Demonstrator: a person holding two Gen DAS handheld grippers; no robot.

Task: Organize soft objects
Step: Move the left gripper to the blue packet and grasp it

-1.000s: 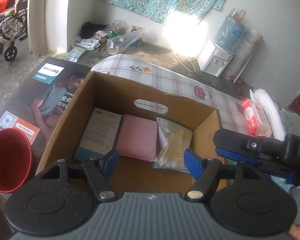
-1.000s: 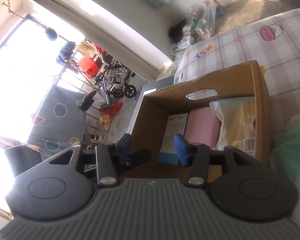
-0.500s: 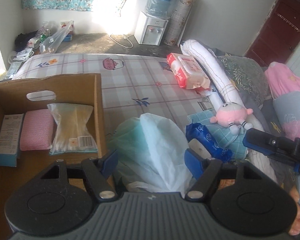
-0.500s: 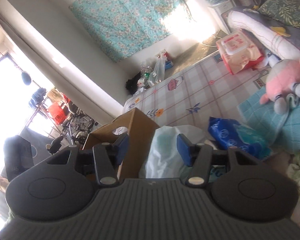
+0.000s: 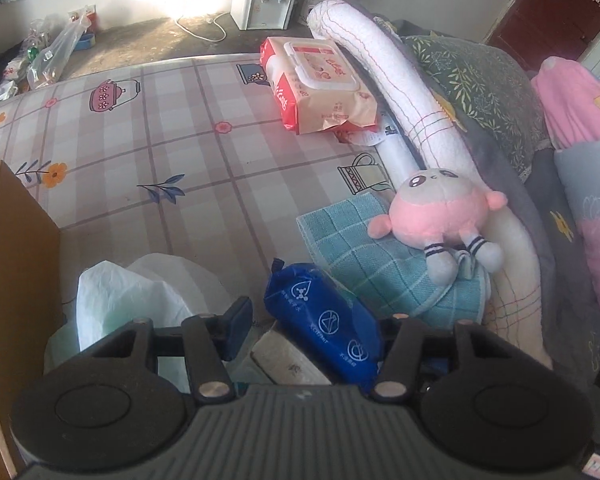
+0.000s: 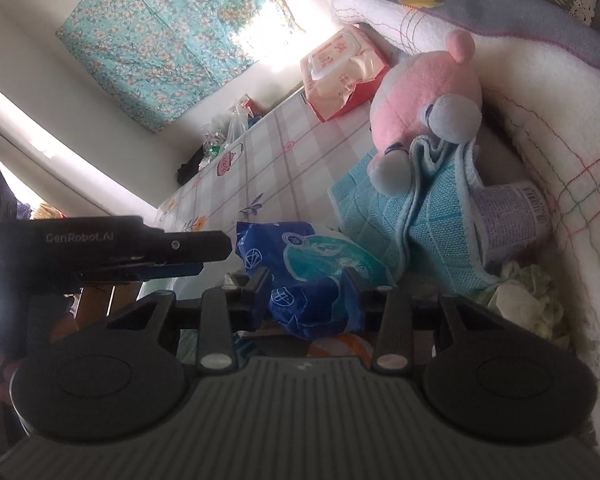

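A blue plastic pack (image 5: 324, 320) lies on the checked bed sheet (image 5: 180, 128), on a white tissue pack (image 5: 284, 360). My left gripper (image 5: 316, 320) straddles the blue pack; its jaws are closing, and the left pad (image 5: 236, 328) stands apart from it. In the right wrist view my right gripper (image 6: 306, 292) is closing on the same blue pack (image 6: 300, 272), both pads against its sides. The left gripper (image 6: 216, 256) shows there at the left. A pink plush toy (image 5: 440, 212) sits on a teal towel (image 5: 360, 256) just beyond.
A cardboard box (image 5: 16, 264) stands at the left edge, with a white plastic bag (image 5: 140, 288) beside it. A red wipes pack (image 5: 320, 84) and a rolled white blanket (image 5: 384, 76) lie farther off. A printed cup (image 6: 508, 216) sticks out under the towel (image 6: 432, 216).
Both views have swung from the open cardboard box to the pile of soft things on the right. Both grippers dropped lower, their jaws narrowed, and the blue pack now lies between them.
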